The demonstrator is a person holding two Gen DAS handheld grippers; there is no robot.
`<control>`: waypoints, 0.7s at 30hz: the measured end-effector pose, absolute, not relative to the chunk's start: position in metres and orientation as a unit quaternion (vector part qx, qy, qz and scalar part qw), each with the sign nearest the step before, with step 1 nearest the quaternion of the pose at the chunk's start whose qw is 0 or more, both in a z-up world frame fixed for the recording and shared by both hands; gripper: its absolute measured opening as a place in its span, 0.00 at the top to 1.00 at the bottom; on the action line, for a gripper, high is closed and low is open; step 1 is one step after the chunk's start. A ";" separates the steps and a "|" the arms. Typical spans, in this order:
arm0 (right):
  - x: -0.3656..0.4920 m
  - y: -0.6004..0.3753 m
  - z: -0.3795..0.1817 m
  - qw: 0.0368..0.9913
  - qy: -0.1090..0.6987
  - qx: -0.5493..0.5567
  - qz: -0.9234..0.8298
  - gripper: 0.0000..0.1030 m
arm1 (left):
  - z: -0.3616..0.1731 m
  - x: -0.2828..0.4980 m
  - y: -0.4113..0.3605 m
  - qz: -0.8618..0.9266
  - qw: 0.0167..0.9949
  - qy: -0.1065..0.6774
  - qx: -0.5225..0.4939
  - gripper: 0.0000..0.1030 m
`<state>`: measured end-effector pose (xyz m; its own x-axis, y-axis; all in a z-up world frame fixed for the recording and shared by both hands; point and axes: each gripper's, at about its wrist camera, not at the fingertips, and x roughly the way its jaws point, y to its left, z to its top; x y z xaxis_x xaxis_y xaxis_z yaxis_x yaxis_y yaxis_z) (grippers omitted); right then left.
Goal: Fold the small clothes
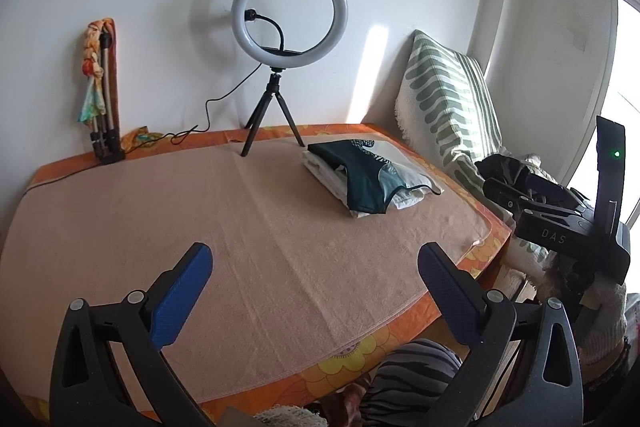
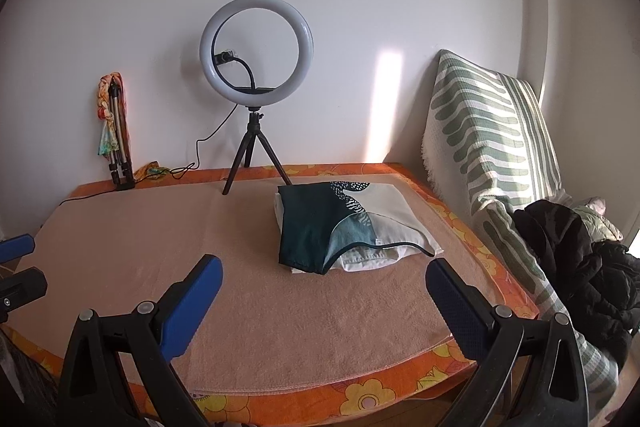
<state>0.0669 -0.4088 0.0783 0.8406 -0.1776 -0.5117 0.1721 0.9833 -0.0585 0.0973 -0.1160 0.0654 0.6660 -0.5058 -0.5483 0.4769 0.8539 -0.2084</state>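
Note:
A small stack of folded clothes [image 2: 352, 231], dark teal and white with a patterned print on top, lies on the peach towel [image 2: 280, 299] at the table's far right. It also shows in the left wrist view [image 1: 368, 179]. My left gripper [image 1: 316, 259] is open and empty above the towel's near edge, well short of the stack. My right gripper [image 2: 324, 271] is open and empty, just in front of the stack. The right gripper's body shows at the right edge of the left wrist view [image 1: 568, 223].
A ring light on a tripod [image 2: 256, 67] stands at the back centre, its cable trailing left. A folded tripod with a colourful scarf [image 2: 116, 131] leans on the wall at back left. A striped cushion [image 2: 492, 147] and a black jacket [image 2: 576, 267] lie right of the table.

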 end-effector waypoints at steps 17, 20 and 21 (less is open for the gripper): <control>0.049 -0.417 0.073 0.956 0.264 0.021 -0.128 0.00 | 0.062 0.083 -0.105 -0.256 0.917 0.306 -0.023 0.01; 0.049 -0.416 0.073 0.956 0.264 0.022 -0.127 0.00 | 0.063 0.081 -0.106 -0.260 0.916 0.306 -0.023 0.01; 0.050 -0.416 0.073 0.956 0.266 0.023 -0.125 0.00 | 0.062 0.081 -0.105 -0.261 0.914 0.308 -0.025 0.01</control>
